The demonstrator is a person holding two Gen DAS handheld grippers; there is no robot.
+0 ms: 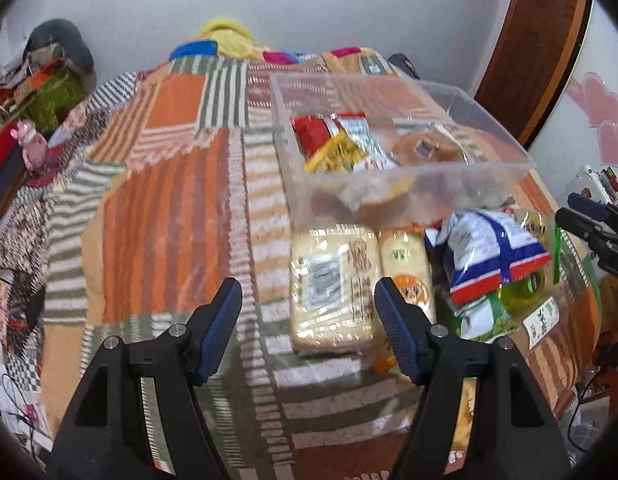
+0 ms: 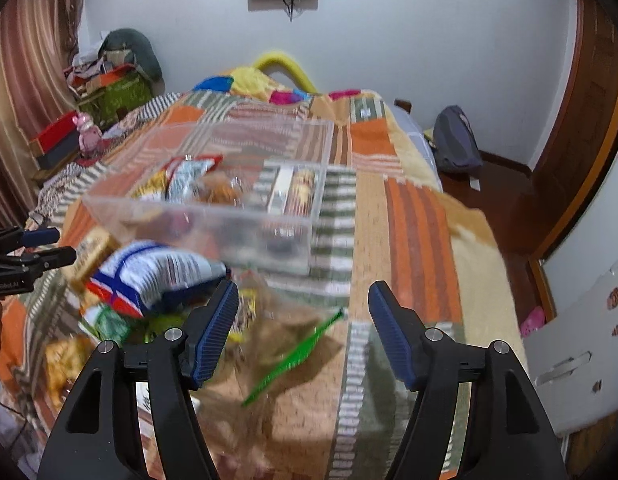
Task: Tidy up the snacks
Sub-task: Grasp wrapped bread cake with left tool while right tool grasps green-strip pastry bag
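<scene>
A clear plastic bin point(image 1: 421, 176) stands on the bed and holds a red and yellow snack pack point(image 1: 329, 140) and a round pastry point(image 1: 425, 148). In front of it lie two pale cracker packs point(image 1: 333, 284) and a blue and white bag point(image 1: 497, 248). My left gripper point(image 1: 309, 296) is open and empty, just above the cracker packs. My right gripper point(image 2: 303, 300) is open and empty over a clear zip bag with a green strip point(image 2: 297, 356). The bin point(image 2: 213, 220) and the blue and white bag point(image 2: 161, 276) also show in the right wrist view.
A striped patchwork blanket point(image 1: 169, 220) covers the bed. Boxes and clothes point(image 2: 113, 80) are piled at the far left. A dark backpack point(image 2: 455, 144) lies on the floor at the right. A wooden door point(image 2: 581, 120) stands at the right.
</scene>
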